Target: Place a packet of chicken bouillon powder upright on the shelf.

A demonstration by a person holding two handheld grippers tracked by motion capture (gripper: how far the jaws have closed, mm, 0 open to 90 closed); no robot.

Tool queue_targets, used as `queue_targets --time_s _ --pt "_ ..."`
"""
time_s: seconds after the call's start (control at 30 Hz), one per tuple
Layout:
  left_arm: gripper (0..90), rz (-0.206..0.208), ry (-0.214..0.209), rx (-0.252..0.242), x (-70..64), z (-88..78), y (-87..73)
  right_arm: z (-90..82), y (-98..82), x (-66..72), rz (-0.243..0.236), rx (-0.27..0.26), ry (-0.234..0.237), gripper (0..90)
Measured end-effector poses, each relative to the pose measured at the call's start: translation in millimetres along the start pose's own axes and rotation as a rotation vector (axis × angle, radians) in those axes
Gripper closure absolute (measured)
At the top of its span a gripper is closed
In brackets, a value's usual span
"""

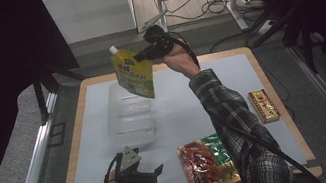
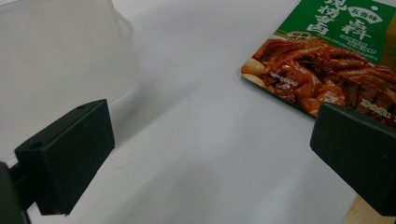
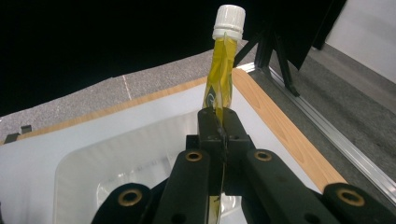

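- On my left, the left gripper (image 1: 157, 170) sits low at the near edge of the surface (image 1: 180, 114); its jaws stand wide apart with nothing between them.
- In the left gripper view I look between those jaws at bare white surface, with a corner of the clear container (image 2: 60, 56) at one side and the red-and-green food packet (image 2: 327, 60) at the other.
- Moving right, the clear container (image 1: 130, 117) rests on the white surface towards the far left of the middle, open at the top.
- Above it I see the yellow spouted pouch (image 1: 135, 73) hanging in the air, white cap uppermost, its lower edge over the container's far end.
- The right gripper (image 1: 140, 56) is clamped tight on the pouch's upper side edge; the right gripper view shows the jaws pressed together on the thin yellow film (image 3: 219, 84) with the white cap (image 3: 229, 21) above and the container (image 3: 116, 158) below.
- The food packet (image 1: 209, 164) lies flat at the near edge, partly under my plaid sleeve (image 1: 237, 119).
- Farthest right, a small red-and-gold box (image 1: 263, 105) lies flat near the surface's right edge, well apart from the rest.
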State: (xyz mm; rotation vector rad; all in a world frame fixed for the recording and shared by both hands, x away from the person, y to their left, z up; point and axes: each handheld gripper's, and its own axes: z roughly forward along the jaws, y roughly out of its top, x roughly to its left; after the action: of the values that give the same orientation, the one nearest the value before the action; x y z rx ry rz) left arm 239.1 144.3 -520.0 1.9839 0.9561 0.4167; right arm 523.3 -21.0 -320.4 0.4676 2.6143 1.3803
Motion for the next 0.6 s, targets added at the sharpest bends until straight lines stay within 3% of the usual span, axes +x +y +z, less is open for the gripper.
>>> queue_targets --time_s 0.33,0.6 --pt "0.0 0.003 -0.007 0.002 -1.0 1.1 0.0 23.3 6.3 4.5 -0.006 0.002 0.018 89.3" --pt "0.0 0.004 -0.009 0.003 -1.0 1.2 -0.1 39.2 3.7 5.2 -0.016 0.039 0.024 89.3"
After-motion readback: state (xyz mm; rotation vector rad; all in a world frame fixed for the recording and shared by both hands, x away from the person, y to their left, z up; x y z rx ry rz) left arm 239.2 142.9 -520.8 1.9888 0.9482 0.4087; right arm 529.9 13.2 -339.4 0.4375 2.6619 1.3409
